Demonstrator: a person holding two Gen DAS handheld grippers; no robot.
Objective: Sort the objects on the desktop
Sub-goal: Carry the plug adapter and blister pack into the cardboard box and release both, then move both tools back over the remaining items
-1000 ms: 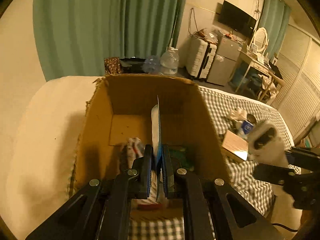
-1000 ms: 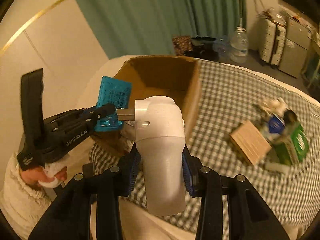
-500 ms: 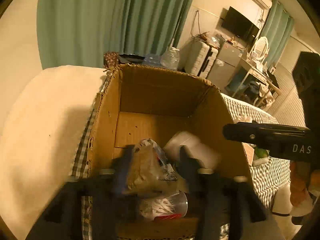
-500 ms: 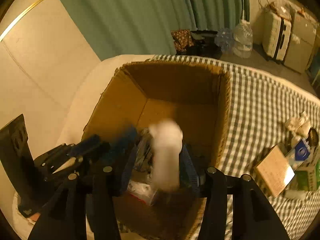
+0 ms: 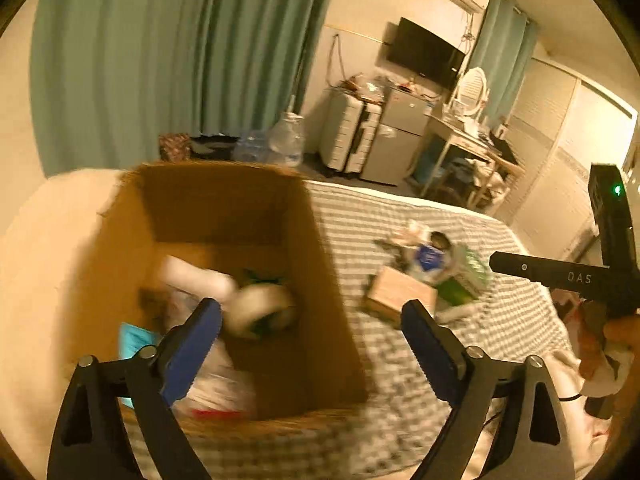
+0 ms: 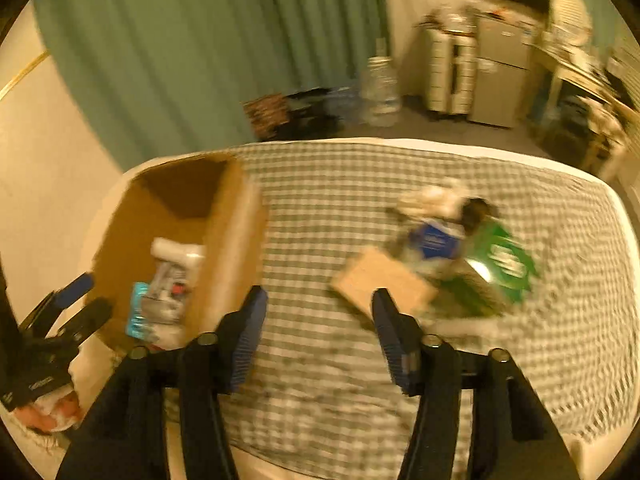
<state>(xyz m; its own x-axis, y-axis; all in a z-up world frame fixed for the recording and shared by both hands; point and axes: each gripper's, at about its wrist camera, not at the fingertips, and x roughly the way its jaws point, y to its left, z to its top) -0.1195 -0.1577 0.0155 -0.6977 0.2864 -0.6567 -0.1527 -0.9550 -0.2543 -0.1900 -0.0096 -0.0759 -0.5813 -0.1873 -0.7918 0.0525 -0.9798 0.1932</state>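
Note:
An open cardboard box (image 5: 320,276) (image 6: 234,232) stands on the checked cloth. Inside lie a white plug adapter (image 5: 200,280) (image 6: 178,252), a teal packet (image 5: 134,338) (image 6: 138,312) and other wrapped items. My left gripper (image 5: 312,328) is open and empty above the box's near right corner. My right gripper (image 6: 318,320) is open and empty over the cloth, right of the box. A pile remains on the cloth: a brown flat box (image 6: 380,280) (image 5: 396,292), a green carton (image 6: 496,264), a blue-labelled item (image 6: 434,242) (image 5: 428,258).
The checked cloth (image 6: 320,208) covers a bed-like surface with a pale edge on the left. Beyond it stand green curtains (image 5: 160,60), water bottles (image 6: 380,92), a small fridge (image 5: 396,136) and a desk (image 5: 468,140). The right gripper's body (image 5: 560,276) shows at the right.
Both grippers opened. The teal packet and the white adapter dropped into the box. My right gripper swung right, away from the box, toward the pile. The views are motion-blurred.

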